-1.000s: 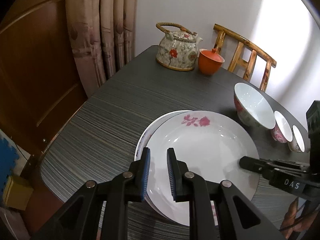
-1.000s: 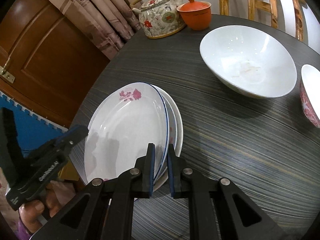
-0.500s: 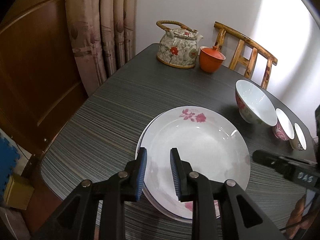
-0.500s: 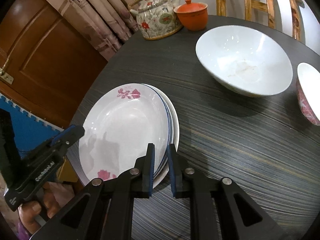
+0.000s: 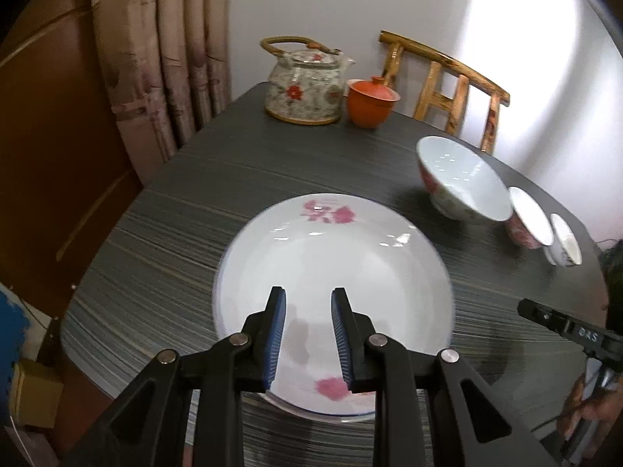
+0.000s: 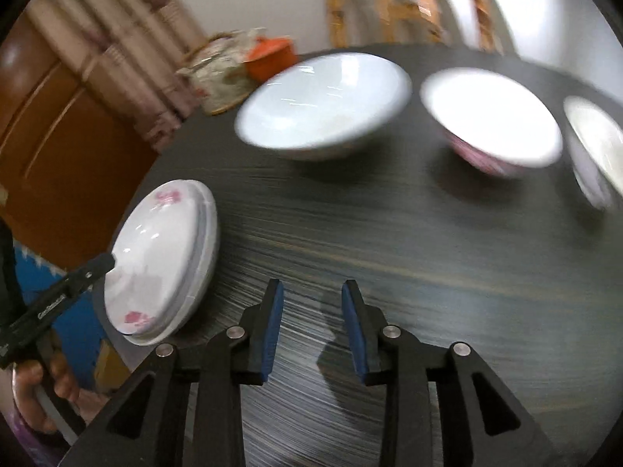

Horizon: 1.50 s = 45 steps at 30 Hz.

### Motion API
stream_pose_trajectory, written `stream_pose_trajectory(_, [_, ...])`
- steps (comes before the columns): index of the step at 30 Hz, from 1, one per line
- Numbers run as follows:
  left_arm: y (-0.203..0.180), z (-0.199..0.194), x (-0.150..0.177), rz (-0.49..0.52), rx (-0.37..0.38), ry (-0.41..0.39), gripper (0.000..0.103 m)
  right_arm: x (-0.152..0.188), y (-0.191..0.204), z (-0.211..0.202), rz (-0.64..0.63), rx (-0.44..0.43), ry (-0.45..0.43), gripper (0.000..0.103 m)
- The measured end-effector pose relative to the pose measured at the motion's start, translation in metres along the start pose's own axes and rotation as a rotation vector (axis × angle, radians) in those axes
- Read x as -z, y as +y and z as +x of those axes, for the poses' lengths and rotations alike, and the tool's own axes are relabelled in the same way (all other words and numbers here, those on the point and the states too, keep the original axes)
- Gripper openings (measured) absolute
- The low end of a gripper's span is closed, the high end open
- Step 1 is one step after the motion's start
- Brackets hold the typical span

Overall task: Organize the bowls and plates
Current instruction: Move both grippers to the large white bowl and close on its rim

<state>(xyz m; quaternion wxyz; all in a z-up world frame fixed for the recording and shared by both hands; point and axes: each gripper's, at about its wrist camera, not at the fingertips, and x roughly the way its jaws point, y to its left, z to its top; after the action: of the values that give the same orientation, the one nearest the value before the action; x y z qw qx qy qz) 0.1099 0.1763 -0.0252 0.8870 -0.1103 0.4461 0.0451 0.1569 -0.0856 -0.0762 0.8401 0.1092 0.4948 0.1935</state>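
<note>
A: Item one, plates (image 5: 331, 272). We count a stack, flower-print plate on top, flat on the table (image 5: 163, 233); it lies directly under and ahead of our left gripper (image 5: 307, 330), whose jaws stand apart and hold nothing.

B: Item two, right gripper (image 6: 313, 323). Also parted, empty, over bare table. The stack sits off to its left; the bowls lie ahead of it.

A: Bowls, listed left to right from that gripper: large bowl (image 6: 323, 105), mid bowl (image 6: 490, 116), small bowl (image 6: 595, 144). All upright, mouths up, in a row running across its front, each just beside the next.

B: We judge the right hand nearer the bowls, so nesting them falls to it.

A: Room: open table between gripper and row. The small bowl looks near the table's right edge; teapot (image 5: 307, 81) and orange cup (image 5: 372, 101) stand well beyond.
</note>
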Motion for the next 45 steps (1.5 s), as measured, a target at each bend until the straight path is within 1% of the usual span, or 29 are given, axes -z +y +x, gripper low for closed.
stream_pose_trajectory(3, [-0.011,-0.003,-0.005,0.004,0.047,0.012,0.029,0.0,-0.024,-0.005,0.088,-0.03,0.001,0.03])
stream_pose_trajectory(4, [-0.015,-0.003,-0.008,0.009,0.055,0.014,0.031,-0.003,-0.03,-0.007,0.129,-0.053,-0.002,0.03])
stream_pose_trajectory(5, [-0.02,-0.002,-0.014,0.008,0.071,0.02,0.031,-0.007,-0.039,-0.011,0.181,-0.096,-0.008,0.03])
stream_pose_trajectory(7, [-0.026,0.001,-0.025,-0.002,0.105,0.028,0.033,-0.014,-0.044,-0.019,0.224,-0.13,-0.023,0.03])
stream_pose_trajectory(8, [-0.031,0.004,-0.034,-0.011,0.135,0.04,0.033,-0.02,-0.046,-0.024,0.244,-0.145,-0.033,0.03])
stream_pose_trajectory(10, [-0.038,0.01,-0.047,-0.022,0.164,0.055,0.036,-0.032,-0.048,-0.028,0.268,-0.181,-0.046,0.03])
stream_pose_trajectory(11, [-0.044,0.015,-0.058,-0.024,0.187,0.062,0.036,-0.039,-0.049,-0.03,0.281,-0.193,-0.049,0.03])
stream_pose_trajectory(13, [-0.053,0.023,-0.073,-0.019,0.2,0.069,0.039,-0.053,-0.052,-0.031,0.302,-0.212,-0.051,0.03])
stream_pose_trajectory(15, [-0.064,0.039,-0.092,-0.004,0.217,0.098,0.041,-0.062,-0.053,-0.029,0.325,-0.227,-0.047,0.033])
stream_pose_trajectory(16, [-0.067,0.045,-0.099,-0.006,0.226,0.108,0.041,-0.067,-0.055,-0.028,0.342,-0.236,-0.044,0.035])
stream_pose_trajectory(19, [-0.076,0.072,-0.123,-0.011,0.239,0.137,0.042,-0.079,-0.057,-0.019,0.385,-0.27,-0.03,0.035])
stream_pose_trajectory(21, [-0.08,0.091,-0.134,-0.008,0.23,0.165,0.042,-0.087,-0.059,-0.01,0.416,-0.266,-0.019,0.035])
stream_pose_trajectory(24, [-0.082,0.115,-0.146,-0.013,0.242,0.207,0.042,-0.09,-0.06,-0.001,0.445,-0.262,-0.014,0.037])
stream_pose_trajectory(25, [-0.085,0.123,-0.149,-0.004,0.25,0.225,0.042,-0.093,-0.061,0.003,0.454,-0.255,-0.008,0.04])
stream_pose_trajectory(28, [-0.089,0.141,-0.153,0.015,0.225,0.255,0.042,-0.1,-0.065,0.014,0.49,-0.242,0.007,0.045])
stream_pose_trajectory(29, [-0.09,0.15,-0.154,0.019,0.23,0.273,0.042,-0.101,-0.066,0.017,0.497,-0.243,0.008,0.047])
stream_pose_trajectory(32, [-0.09,0.166,-0.157,-0.001,0.228,0.296,0.042,-0.107,-0.067,0.026,0.515,-0.235,0.019,0.048])
stream_pose_trajectory(34, [-0.092,0.172,-0.158,-0.017,0.247,0.293,0.042,-0.109,-0.067,0.032,0.514,-0.217,0.028,0.048])
stream_pose_trajectory(36, [-0.096,0.179,-0.158,-0.013,0.241,0.286,0.042,-0.11,-0.066,0.038,0.513,-0.217,0.031,0.048])
stream_pose_trajectory(37, [-0.101,0.182,-0.157,0.007,0.221,0.292,0.041,-0.11,-0.066,0.039,0.505,-0.213,0.029,0.045])
stream_pose_trajectory(38, [-0.105,0.183,-0.155,0.028,0.199,0.287,0.033,-0.112,-0.064,0.041,0.489,-0.203,0.026,0.035])
stream_pose_trajectory(39, [-0.109,0.183,-0.153,0.043,0.209,0.279,0.011,-0.113,-0.062,0.045,0.472,-0.196,0.027,0.028])
stream_pose_trajectory(41, [-0.113,0.178,-0.15,0.048,0.195,0.271,0.012,-0.114,-0.062,0.05,0.45,-0.172,0.04,0.016])
stream_pose_trajectory(43, [-0.113,0.173,-0.145,0.033,0.202,0.276,0.01,-0.113,-0.06,0.052,0.423,-0.192,0.041,0.016])
stream_pose_trajectory(45, [-0.111,0.163,-0.134,0.004,0.219,0.288,0.008,-0.109,-0.058,0.049,0.384,-0.17,0.038,0.016])
